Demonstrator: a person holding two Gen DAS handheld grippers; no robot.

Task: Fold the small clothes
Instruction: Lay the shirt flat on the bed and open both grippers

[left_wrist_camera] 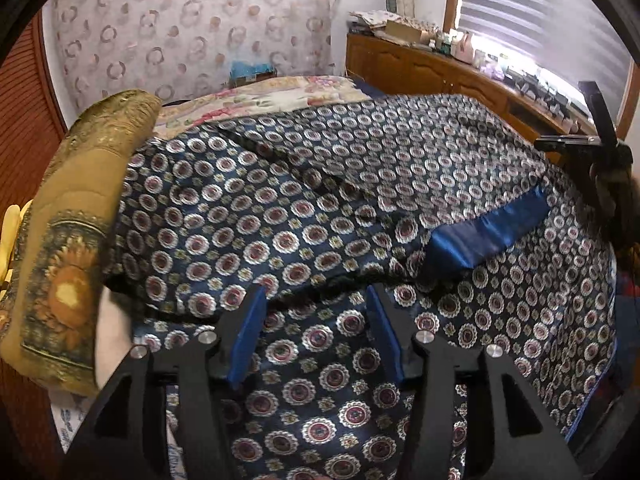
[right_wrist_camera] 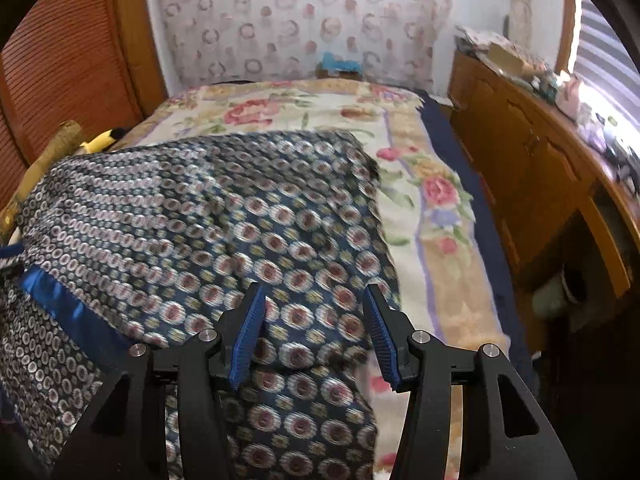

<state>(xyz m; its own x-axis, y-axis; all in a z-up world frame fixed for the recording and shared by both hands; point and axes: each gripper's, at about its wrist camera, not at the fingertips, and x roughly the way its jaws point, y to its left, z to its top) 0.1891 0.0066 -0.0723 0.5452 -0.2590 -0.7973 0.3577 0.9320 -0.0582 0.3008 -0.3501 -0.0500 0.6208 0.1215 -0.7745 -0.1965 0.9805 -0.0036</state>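
Observation:
A dark blue garment (left_wrist_camera: 304, 216) with round medallion print and a plain blue satin band (left_wrist_camera: 488, 232) lies spread over the bed. My left gripper (left_wrist_camera: 316, 300) is open just above the garment's near part, holding nothing. In the right wrist view the same garment (right_wrist_camera: 224, 232) covers the bed's left half, its satin band (right_wrist_camera: 64, 308) at the left. My right gripper (right_wrist_camera: 314, 296) is open over the garment's right edge, empty. The right gripper also shows at the right edge of the left wrist view (left_wrist_camera: 600, 140).
A floral blanket (right_wrist_camera: 420, 184) covers the bed. An olive sunflower cushion (left_wrist_camera: 80, 220) lies at the left. A wooden cabinet (right_wrist_camera: 540, 168) with clutter on top runs along the right side under a window. A wooden slatted door (right_wrist_camera: 68, 48) stands at the left.

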